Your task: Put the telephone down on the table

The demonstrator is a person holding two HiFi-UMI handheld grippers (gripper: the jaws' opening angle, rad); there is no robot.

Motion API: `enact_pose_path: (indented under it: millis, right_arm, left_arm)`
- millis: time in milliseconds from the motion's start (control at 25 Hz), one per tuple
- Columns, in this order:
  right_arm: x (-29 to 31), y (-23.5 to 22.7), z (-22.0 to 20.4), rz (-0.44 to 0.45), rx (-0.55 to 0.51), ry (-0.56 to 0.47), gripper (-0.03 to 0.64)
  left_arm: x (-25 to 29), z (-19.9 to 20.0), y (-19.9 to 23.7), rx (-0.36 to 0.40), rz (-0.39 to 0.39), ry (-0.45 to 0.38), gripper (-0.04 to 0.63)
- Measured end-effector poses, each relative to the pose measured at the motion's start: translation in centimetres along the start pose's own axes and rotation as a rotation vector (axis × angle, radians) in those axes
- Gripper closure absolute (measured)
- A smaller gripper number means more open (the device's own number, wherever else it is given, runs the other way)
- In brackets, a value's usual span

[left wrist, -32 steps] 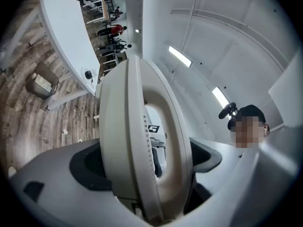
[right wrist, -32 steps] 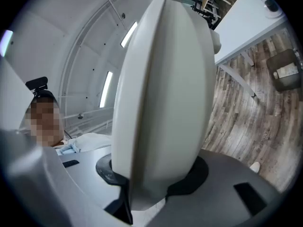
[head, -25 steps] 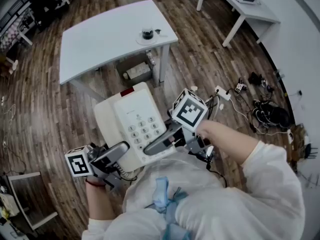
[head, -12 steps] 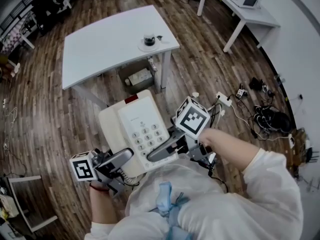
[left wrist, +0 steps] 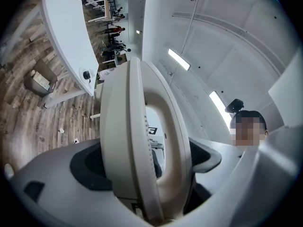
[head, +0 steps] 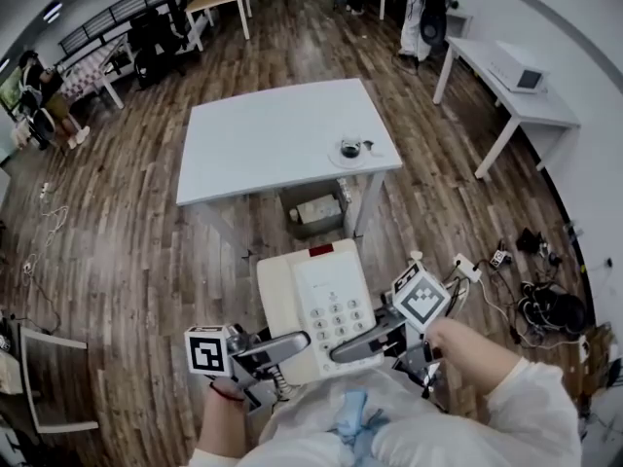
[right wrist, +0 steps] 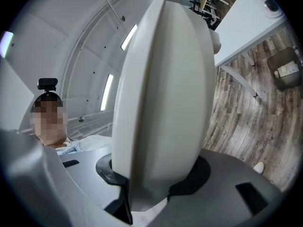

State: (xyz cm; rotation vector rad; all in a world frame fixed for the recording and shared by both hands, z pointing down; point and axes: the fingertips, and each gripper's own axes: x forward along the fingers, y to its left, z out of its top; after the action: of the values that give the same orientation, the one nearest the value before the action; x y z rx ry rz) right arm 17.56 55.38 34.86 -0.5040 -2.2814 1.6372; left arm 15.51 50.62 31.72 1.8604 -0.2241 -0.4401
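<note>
Left tongs (head: 290,342) and right tongs (head: 352,346) stay clamped on the phone (head: 321,305). The counter (head: 263,134) has swung squarely ahead, so the carry looks unfinished.

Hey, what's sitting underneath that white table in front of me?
A greyish box with a pale label sits on the wood floor just under the table's near edge. The tabletop covers the rest of the floor beneath it, so anything further back is hidden.
</note>
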Motion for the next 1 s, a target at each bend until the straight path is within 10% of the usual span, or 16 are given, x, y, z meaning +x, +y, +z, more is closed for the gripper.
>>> enact_pose_path:
  millis: [1000]
  right_arm:
    - [2.2, -0.5, 1.6, -0.009, 0.021, -0.014, 0.416]
  left_arm:
    - [-2.5, 1.6, 0.1, -0.037, 0.006, 0.018, 0.15]
